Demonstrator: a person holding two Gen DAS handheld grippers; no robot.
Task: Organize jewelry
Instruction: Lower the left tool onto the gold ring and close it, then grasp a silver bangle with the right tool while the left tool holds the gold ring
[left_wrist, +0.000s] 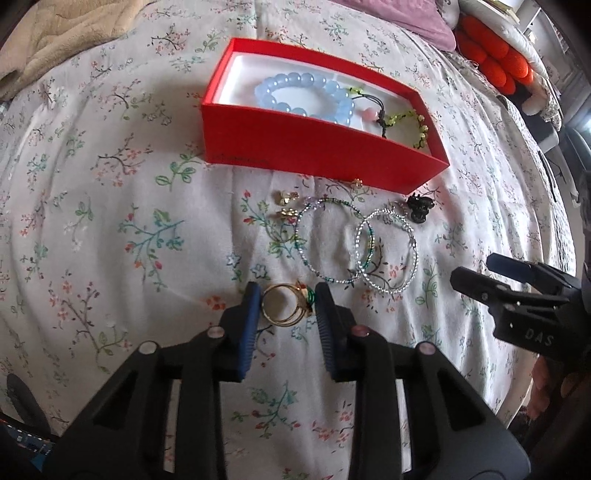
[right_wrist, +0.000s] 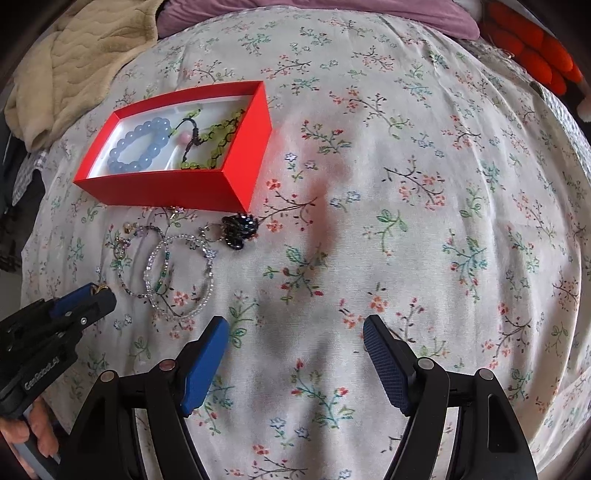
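The left gripper (left_wrist: 283, 301) is pointing steeply down at the bedsheet (left_wrist: 110, 229), its blue pads (left_wrist: 248, 314) standing on either side of a gold ring (left_wrist: 282, 308). The ring with its green stone is sitting between them, and both pads appear to be touching it, so the gripper is probably pinching the ring; whether it is clear of the sheet cannot be told. Taking it across its band makes sense, since so small a thing offers little else to hold.

To the side, the right gripper (right_wrist: 295, 343) is hanging over bare sheet with its fingers spread wide and nothing between them, likely waiting out of the way while the left one is working.

Just beyond the ring, two beaded hoops (left_wrist: 356, 245) are lying flat and overlapping. A black clip (left_wrist: 418, 208) is sitting near the far edge of the right hoop, and a few small gold pieces (left_wrist: 286, 205) are lying near the left one. They are all loose on the sheet, apparently awaiting their turn.

Farther off, the red box (left_wrist: 295, 147) is standing open, its near wall close to the loose pieces. A blue bead bracelet (left_wrist: 303, 92) and a green corded bracelet (left_wrist: 406, 122) are already lying inside, so the box seems to be the collecting place and the ring looks bound for it.
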